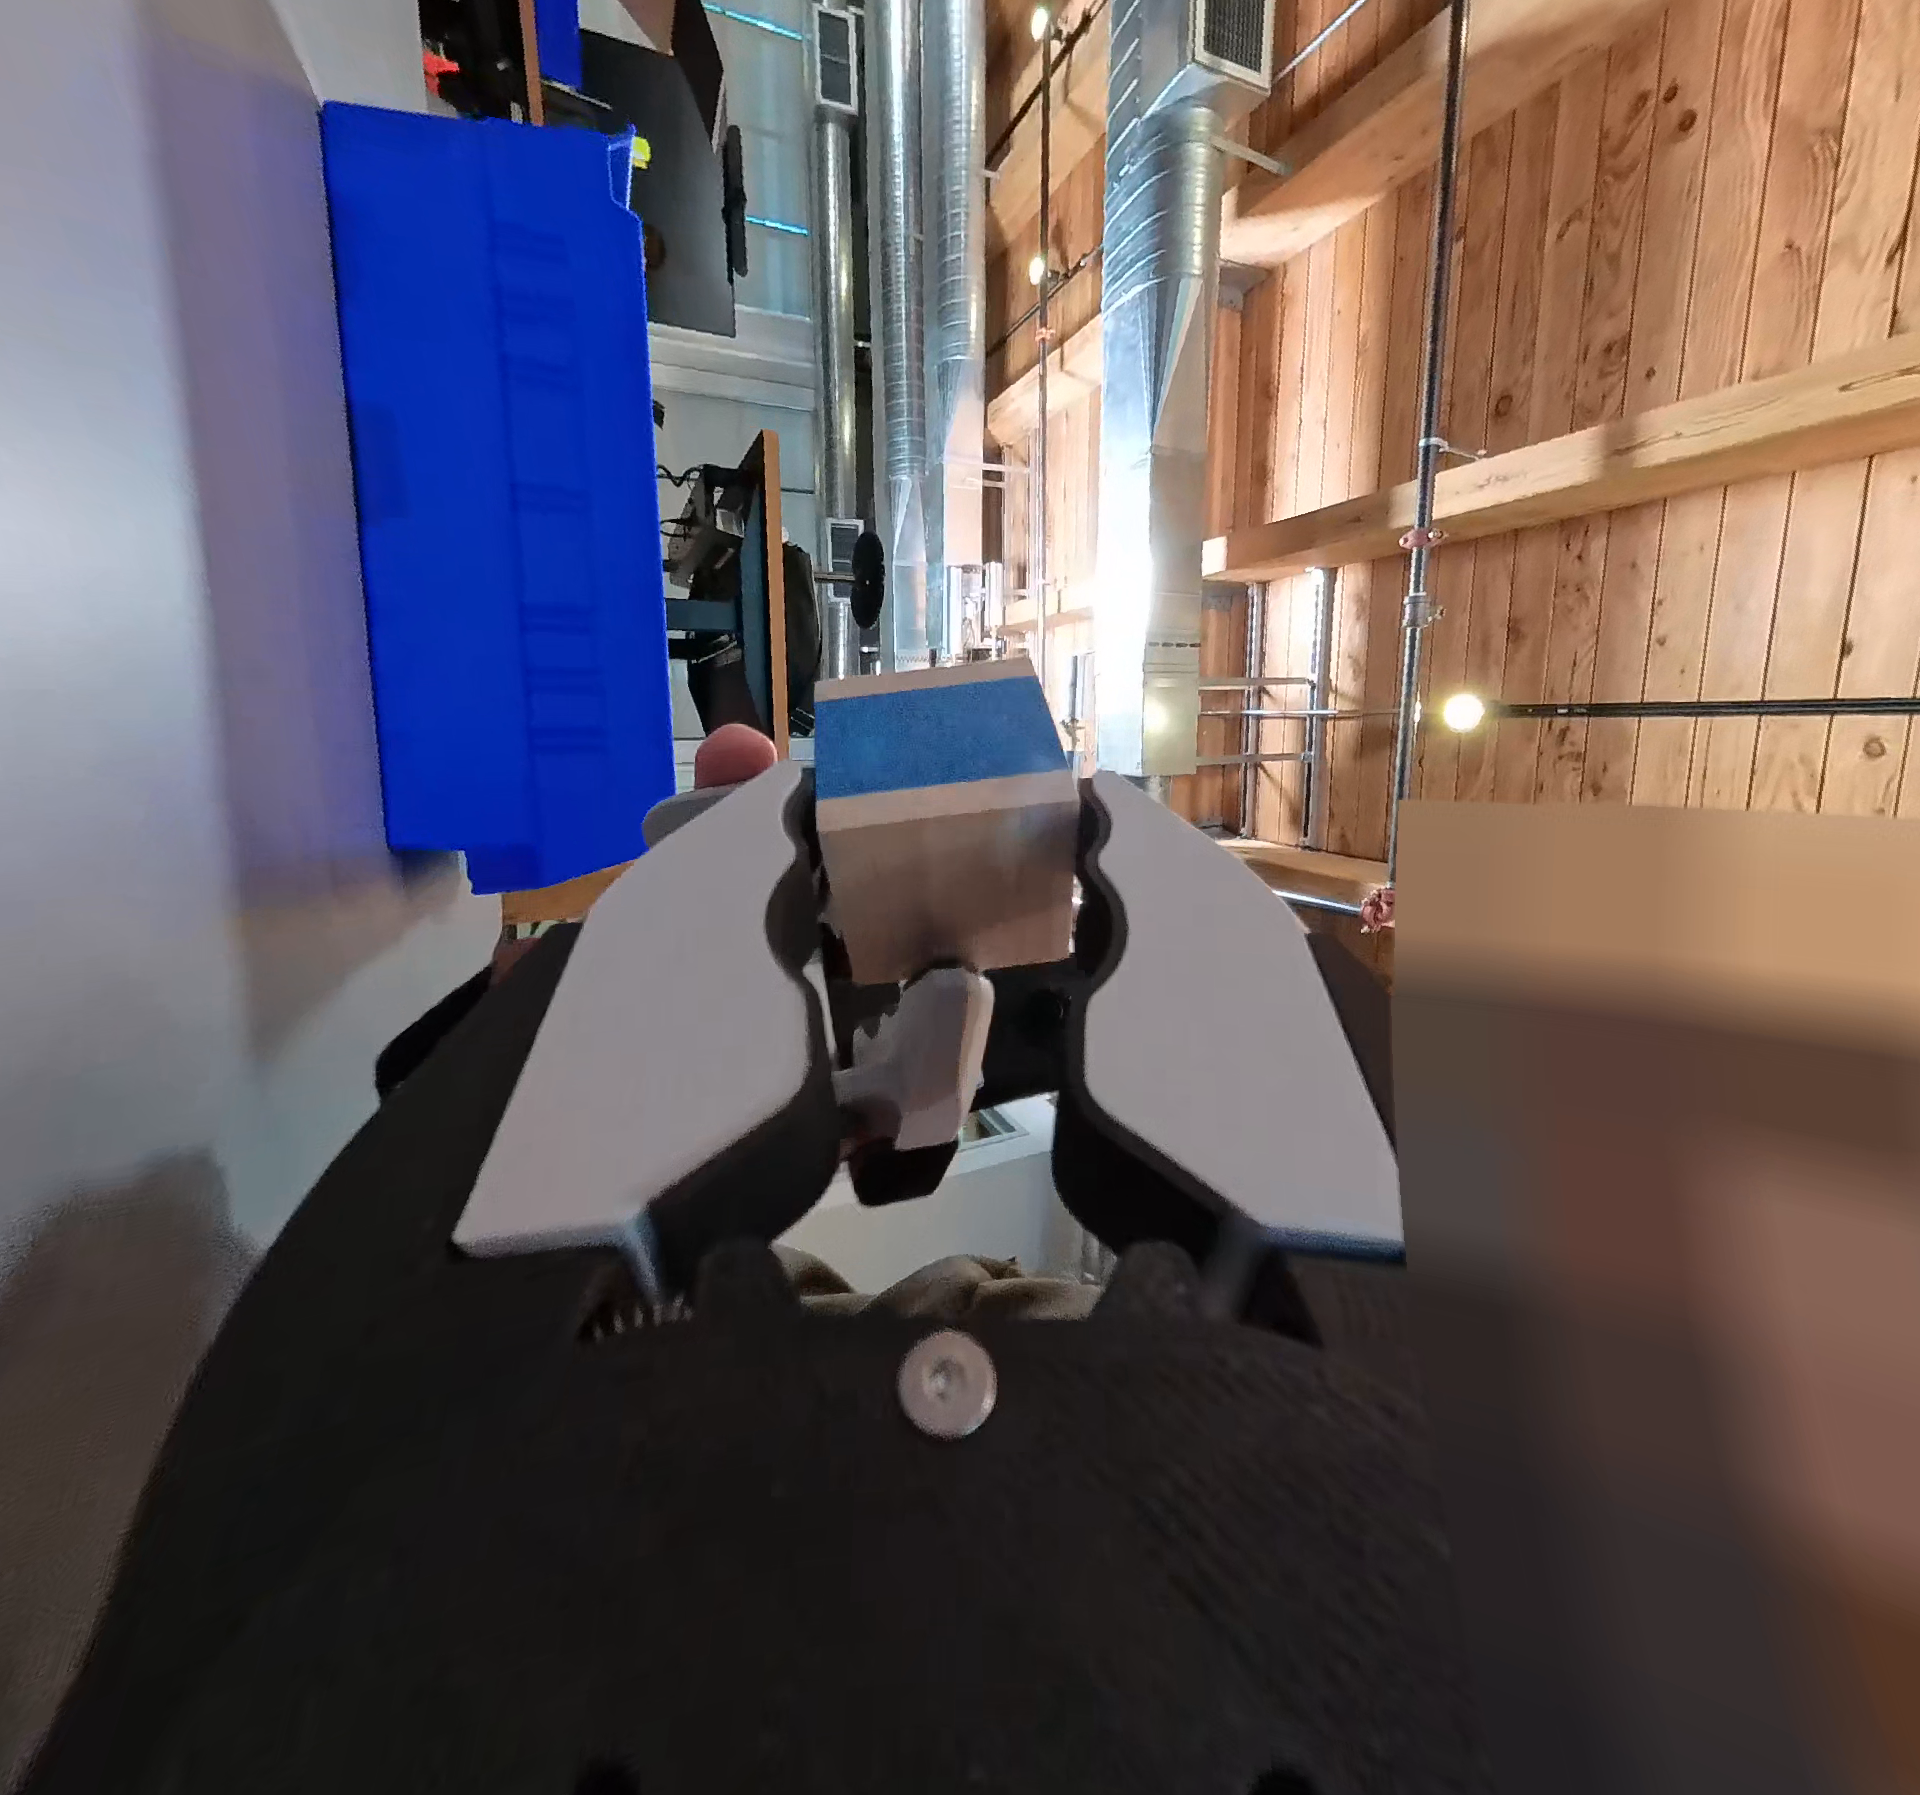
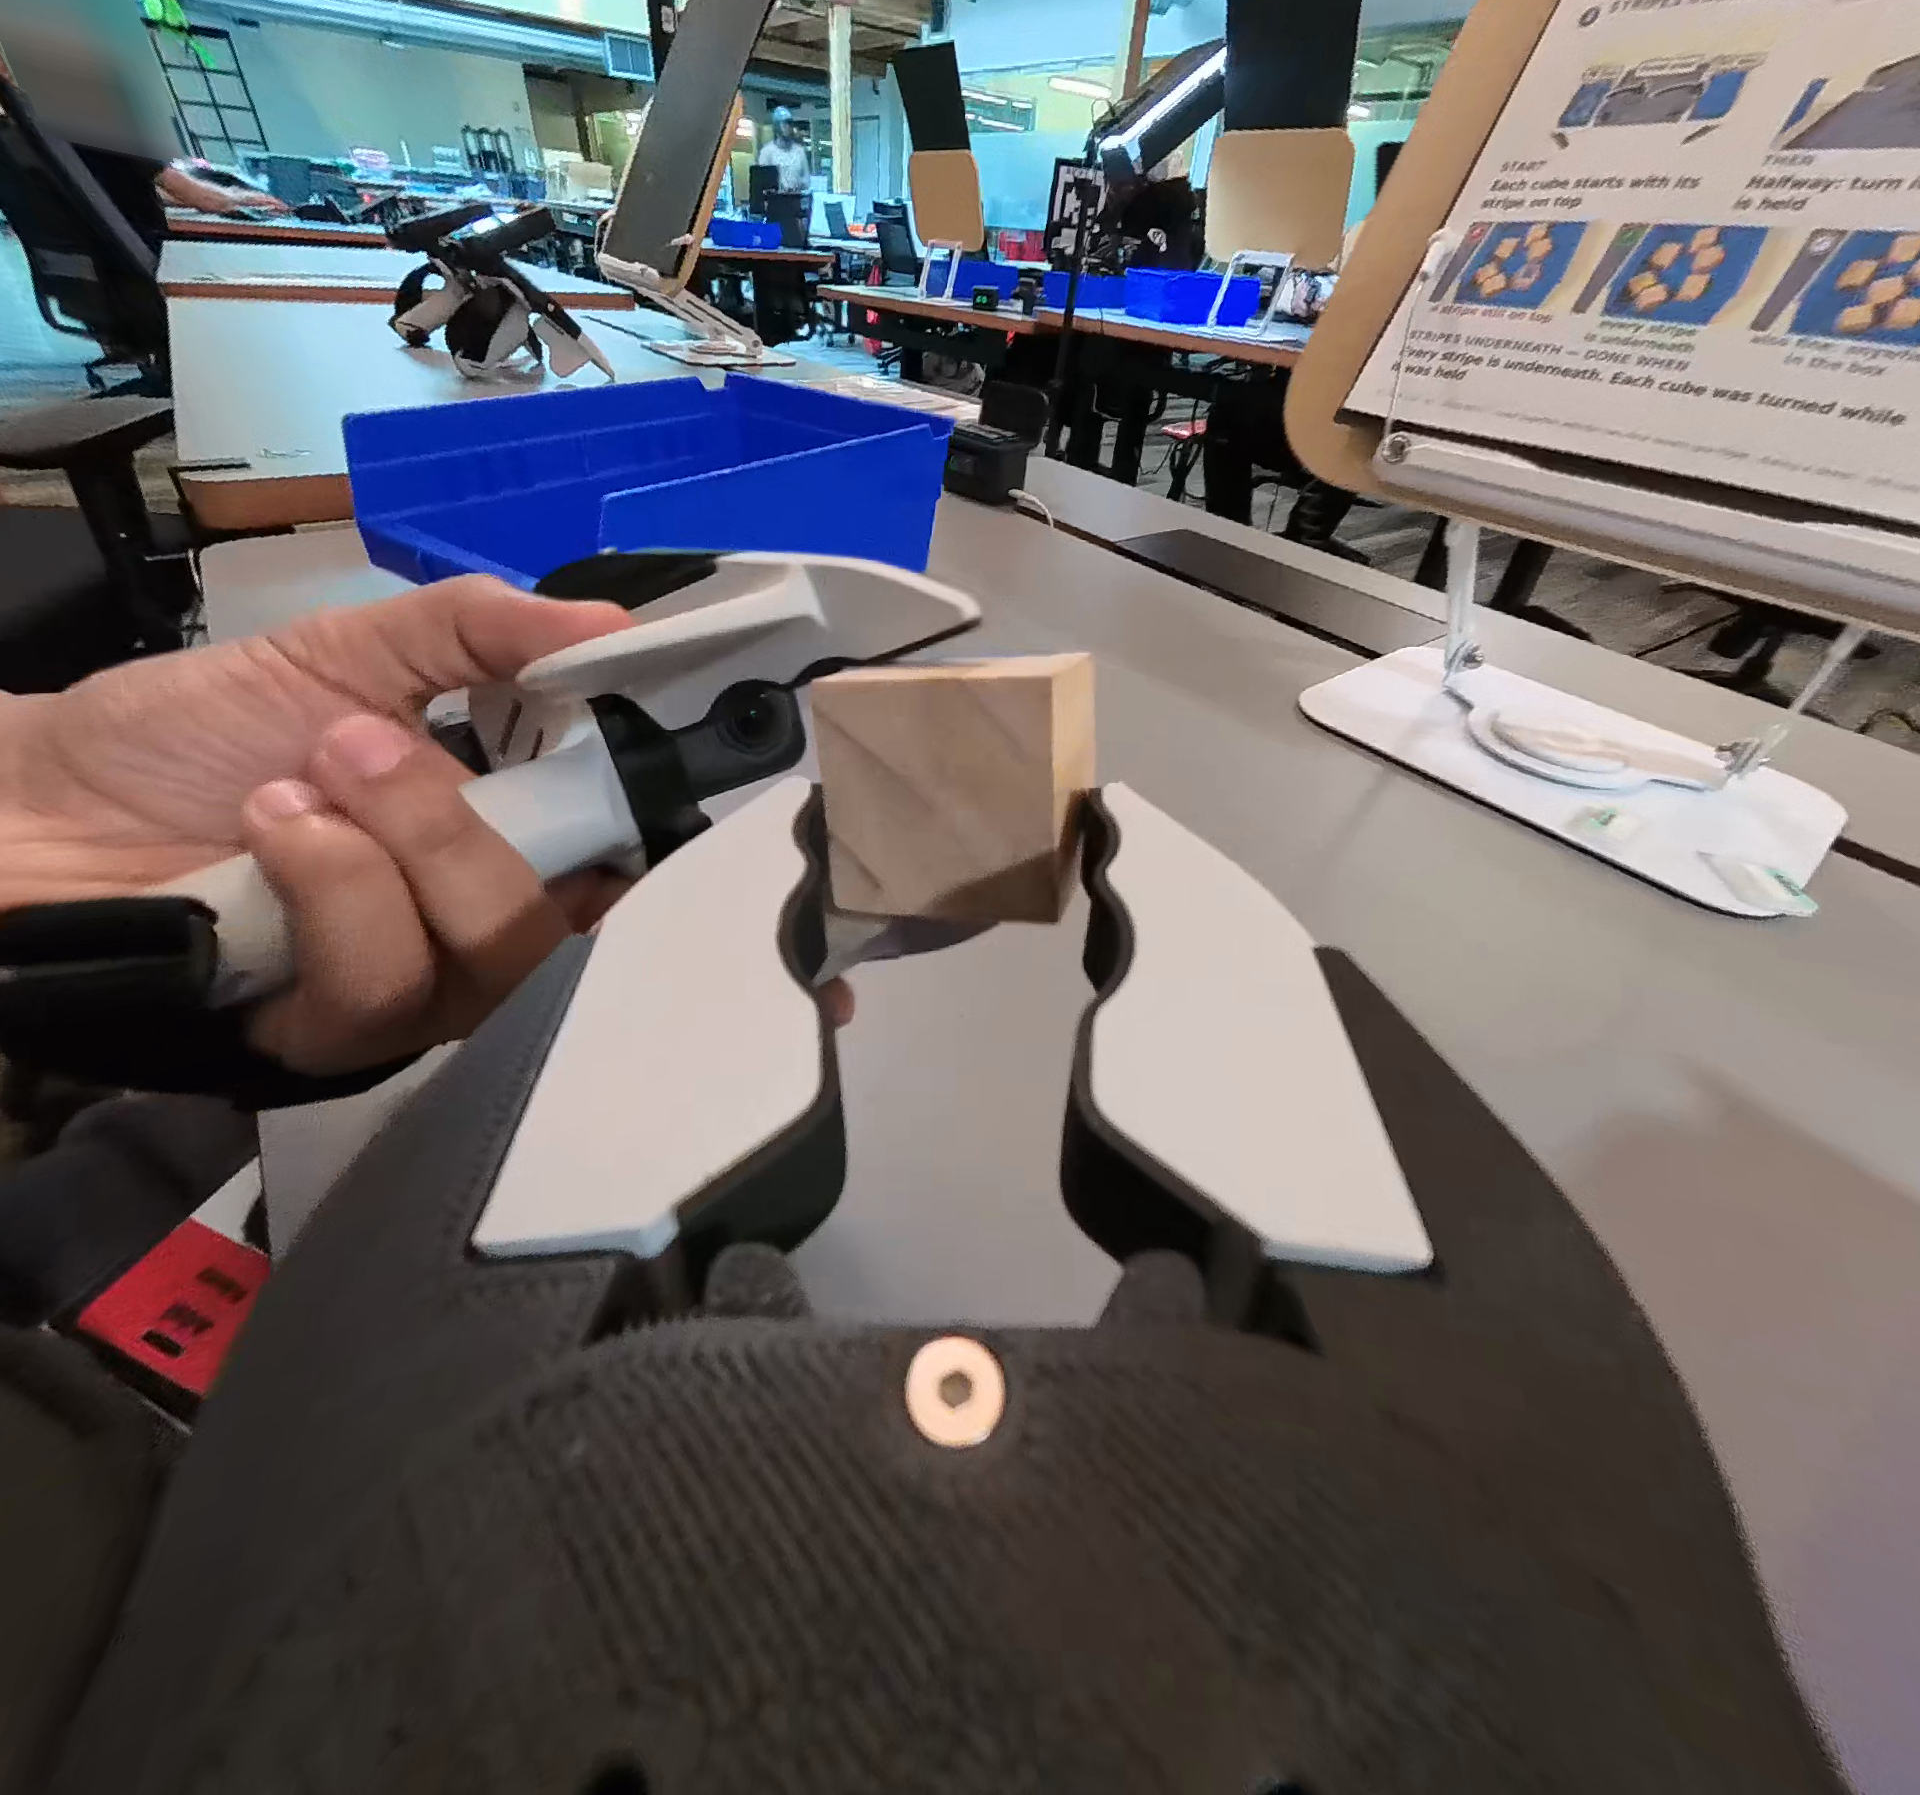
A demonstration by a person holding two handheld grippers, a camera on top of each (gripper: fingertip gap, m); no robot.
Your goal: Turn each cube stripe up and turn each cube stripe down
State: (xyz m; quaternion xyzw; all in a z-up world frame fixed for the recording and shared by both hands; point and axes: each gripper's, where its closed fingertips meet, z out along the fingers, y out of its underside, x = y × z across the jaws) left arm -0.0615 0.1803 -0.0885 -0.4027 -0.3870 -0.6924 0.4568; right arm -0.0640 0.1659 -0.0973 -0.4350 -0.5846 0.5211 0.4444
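A large smeared patch is covering the right and lower right of the left wrist view, and that view is rolled sideways, so the grey desk point(image 1: 125, 602) is running up its left edge with the blue bin point(image 1: 499, 498) lying against it. The left tongs point(image 1: 940, 846) are closing on a wooden cube point(image 1: 945, 810) between their tips, the blue stripe point(image 1: 935, 743) facing away from the camera's base. A tip of the right tongs point(image 1: 935, 1049) is showing just under the cube, partly hidden. In the right wrist view the stripe is hidden; only bare wood of the cube point(image 2: 945, 789) is showing, tilted, between the right tongs point(image 2: 951, 852), which are pressing on its lower part. The left tongs point(image 2: 883, 623), held by a hand point(image 2: 260, 810), are lying over and under the cube. Beyond them the bin point(image 2: 644, 478) is sitting on the desk point(image 2: 1455, 1018); to the right an instruction sheet on a stand point(image 2: 1621, 218) is cut off.
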